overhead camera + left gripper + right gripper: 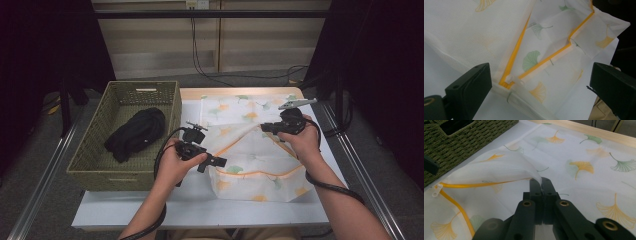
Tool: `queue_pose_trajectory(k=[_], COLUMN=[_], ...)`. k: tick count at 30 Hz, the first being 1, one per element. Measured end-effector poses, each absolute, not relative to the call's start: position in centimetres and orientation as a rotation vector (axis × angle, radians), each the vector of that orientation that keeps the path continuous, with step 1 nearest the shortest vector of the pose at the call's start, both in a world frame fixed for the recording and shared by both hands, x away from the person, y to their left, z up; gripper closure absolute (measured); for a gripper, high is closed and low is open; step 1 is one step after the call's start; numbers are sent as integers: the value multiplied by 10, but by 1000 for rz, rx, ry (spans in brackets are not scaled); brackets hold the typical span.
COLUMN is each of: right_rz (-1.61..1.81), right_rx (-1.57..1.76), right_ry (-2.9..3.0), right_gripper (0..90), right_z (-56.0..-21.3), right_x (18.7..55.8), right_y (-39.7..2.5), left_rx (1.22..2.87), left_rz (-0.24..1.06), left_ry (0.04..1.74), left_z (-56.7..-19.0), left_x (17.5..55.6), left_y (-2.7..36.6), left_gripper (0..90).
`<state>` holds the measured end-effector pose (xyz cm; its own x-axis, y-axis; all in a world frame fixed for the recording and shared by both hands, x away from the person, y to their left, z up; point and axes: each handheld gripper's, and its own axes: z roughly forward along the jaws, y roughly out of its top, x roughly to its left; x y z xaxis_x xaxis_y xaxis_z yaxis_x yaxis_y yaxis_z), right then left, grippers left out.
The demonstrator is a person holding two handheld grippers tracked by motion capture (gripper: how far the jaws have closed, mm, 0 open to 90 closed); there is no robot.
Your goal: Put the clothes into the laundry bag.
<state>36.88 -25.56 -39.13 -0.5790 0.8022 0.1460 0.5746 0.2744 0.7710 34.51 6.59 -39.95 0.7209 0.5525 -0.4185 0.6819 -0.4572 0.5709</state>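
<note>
the bag [252, 160], a white leaf-print zip pouch, lies on the table [200, 207] just right of the basket [95, 165]. nearest the person, the left gripper [212, 162] hovers with jaws wide at the bag's left end, by the zip pull [510, 79]. beyond it, the right gripper [541, 182] is clamped on the lifted flap [499, 168], holding the mouth open. this looks like opening the bag for loading; next the left likely fetches the dark cloth [135, 132] in the basket.
</note>
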Motion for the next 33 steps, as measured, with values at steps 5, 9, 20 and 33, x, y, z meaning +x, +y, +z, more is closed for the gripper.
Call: queue_pose_trajectory(k=[5,9,20,33], right_rz=[1210,1206,1220,1250], right_rx=[1262,1262,1258,1274], right_ry=[2262,2258,2237,2206], right_gripper=[900,900,900,900], right_z=[-388,-385,-379,-373], right_x=[372,374,377,380], right_y=[-255,-254,-252,-256], left_rx=[2172,2172,2156,2162], left_rz=[-222,-215,-220,-210], left_ry=[933,932,944,949], left_z=[-399,-399,-399,-399], left_x=[345,345,344,344], left_y=[66,65,66,66], left_gripper=[36,36,35,35])
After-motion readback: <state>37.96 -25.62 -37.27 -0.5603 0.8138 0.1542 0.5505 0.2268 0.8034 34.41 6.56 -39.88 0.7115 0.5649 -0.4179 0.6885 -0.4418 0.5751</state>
